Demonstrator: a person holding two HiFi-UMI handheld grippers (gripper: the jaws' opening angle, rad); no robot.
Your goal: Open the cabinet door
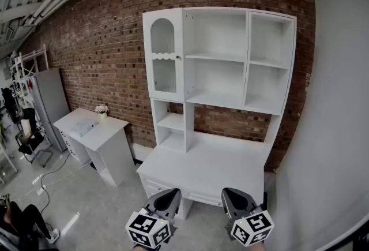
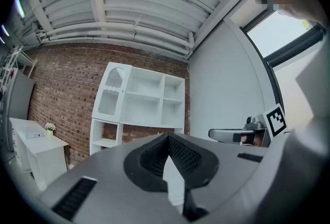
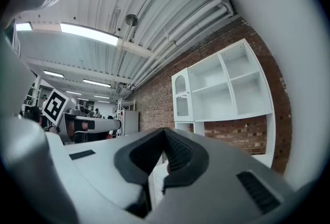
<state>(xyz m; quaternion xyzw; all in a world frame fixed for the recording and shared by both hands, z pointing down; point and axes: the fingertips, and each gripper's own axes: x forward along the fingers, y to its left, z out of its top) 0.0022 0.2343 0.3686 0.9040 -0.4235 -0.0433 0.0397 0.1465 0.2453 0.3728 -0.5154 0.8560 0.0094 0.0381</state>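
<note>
A tall white cabinet (image 1: 219, 59) stands on a white desk against the brick wall. Its one door (image 1: 164, 56), with an arched window and a small knob (image 1: 178, 57), is at the upper left and sits flush, closed. The door also shows in the left gripper view (image 2: 110, 92) and the right gripper view (image 3: 180, 99). My left gripper (image 1: 170, 193) and right gripper (image 1: 232, 193) hang low, well short of the cabinet, side by side. Both are shut with nothing between the jaws, seen in the left gripper's (image 2: 167, 138) and the right gripper's (image 3: 164, 132) own views.
A small white side desk (image 1: 95, 131) with a flower pot (image 1: 102, 109) stands left of the cabinet, and a grey locker (image 1: 51, 100) further left. A plain grey wall (image 1: 340, 128) runs along the right. Cables and a seated person (image 1: 17, 222) are at the lower left.
</note>
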